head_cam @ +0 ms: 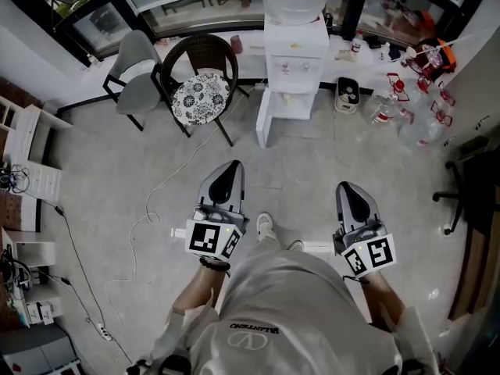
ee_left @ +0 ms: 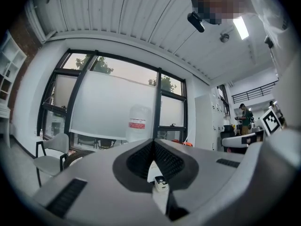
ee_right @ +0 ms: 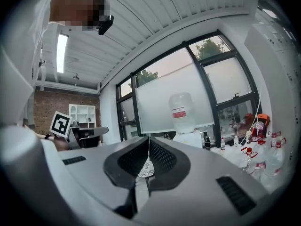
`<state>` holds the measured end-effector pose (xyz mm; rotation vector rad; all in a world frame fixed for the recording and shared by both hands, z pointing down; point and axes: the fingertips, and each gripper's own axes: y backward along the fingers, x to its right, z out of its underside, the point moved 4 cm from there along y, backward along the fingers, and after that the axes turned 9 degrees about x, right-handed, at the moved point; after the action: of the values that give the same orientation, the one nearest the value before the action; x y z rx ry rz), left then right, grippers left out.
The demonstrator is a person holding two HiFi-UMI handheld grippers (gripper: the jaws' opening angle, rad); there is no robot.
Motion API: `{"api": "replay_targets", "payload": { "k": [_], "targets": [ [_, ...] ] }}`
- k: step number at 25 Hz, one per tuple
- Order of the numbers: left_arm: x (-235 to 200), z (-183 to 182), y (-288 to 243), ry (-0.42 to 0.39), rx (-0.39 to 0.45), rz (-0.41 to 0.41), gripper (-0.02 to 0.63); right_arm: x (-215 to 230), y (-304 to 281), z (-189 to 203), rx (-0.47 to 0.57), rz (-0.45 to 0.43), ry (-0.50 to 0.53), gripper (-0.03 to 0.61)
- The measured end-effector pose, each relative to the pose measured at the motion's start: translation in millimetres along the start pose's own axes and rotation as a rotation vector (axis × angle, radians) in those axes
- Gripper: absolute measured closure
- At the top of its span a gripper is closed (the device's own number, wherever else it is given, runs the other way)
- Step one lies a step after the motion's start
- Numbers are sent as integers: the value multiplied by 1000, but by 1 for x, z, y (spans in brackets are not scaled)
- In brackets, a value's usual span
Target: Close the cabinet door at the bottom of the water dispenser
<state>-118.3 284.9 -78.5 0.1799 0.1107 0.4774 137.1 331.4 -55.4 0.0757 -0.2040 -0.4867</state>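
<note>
Holding nothing, fingers pinched together on left gripper (head_cam: 233, 166) and right gripper (head_cam: 346, 186) | both well apart from the water dispenser (head_cam: 295, 57) across the floor | cabinet door (head_cam: 265, 119) stands swung open at its base | looks like a light, stiff hinged panel, so I'd just nudge the free edge, no grab needed

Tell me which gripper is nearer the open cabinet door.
Left. The left gripper is short of the door, slightly left; the right gripper is farther off, to its right.

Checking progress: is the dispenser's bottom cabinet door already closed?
No, the cabinet door stands swung open, out from the base of the water dispenser.
</note>
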Motion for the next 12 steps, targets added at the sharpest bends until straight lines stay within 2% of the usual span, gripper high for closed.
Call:
{"api": "replay_targets", "payload": {
  "k": [12],
  "targets": [
    [-83, 4, -46, 23, 14, 27, 611, -21, -99, 10, -6, -8, 18, 561]
  ]
}}
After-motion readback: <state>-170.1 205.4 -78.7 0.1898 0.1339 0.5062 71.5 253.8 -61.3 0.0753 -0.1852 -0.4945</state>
